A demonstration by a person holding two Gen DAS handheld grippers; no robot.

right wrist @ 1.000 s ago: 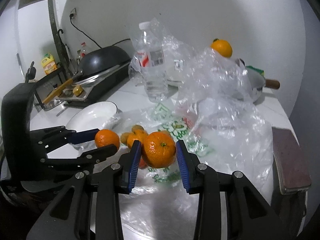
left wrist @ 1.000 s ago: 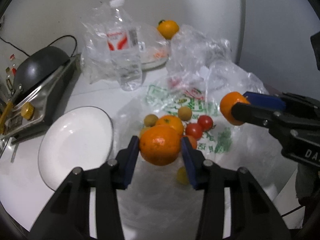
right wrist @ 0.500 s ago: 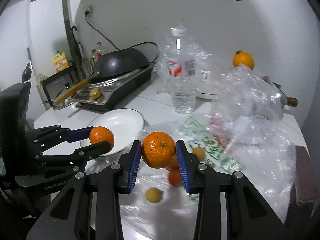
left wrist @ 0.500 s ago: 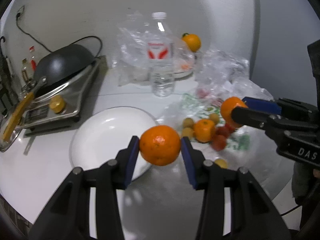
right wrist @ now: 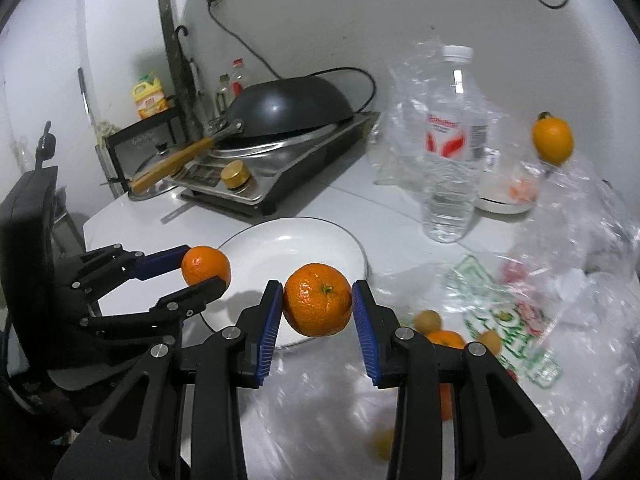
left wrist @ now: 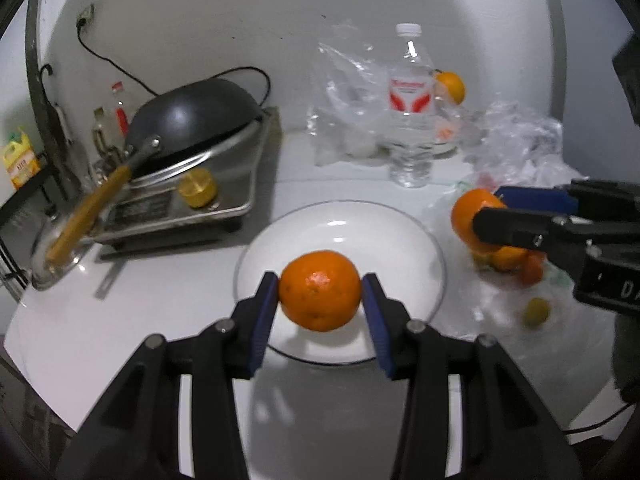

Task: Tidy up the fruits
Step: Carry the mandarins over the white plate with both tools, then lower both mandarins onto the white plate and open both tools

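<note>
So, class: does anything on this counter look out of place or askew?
Yes. The black wok sits upside down and tilted on the stove, and one orange perches on crumpled plastic bags, apart from the fruit pile.

A plate (left wrist: 424, 236) sits on the table (left wrist: 120, 332) beneath the left gripper's fingers (left wrist: 262, 312); a bottle (left wrist: 412, 112) stands beyond them, a stove (left wrist: 224, 196) to their left.

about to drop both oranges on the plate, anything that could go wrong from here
1. The white plate is shallow, so a released orange could roll off.
2. The right hand-held gripper holds its orange near the plate's edge; the two grippers may collide.
3. Loose fruit on the plastic bag could get knocked.
</note>
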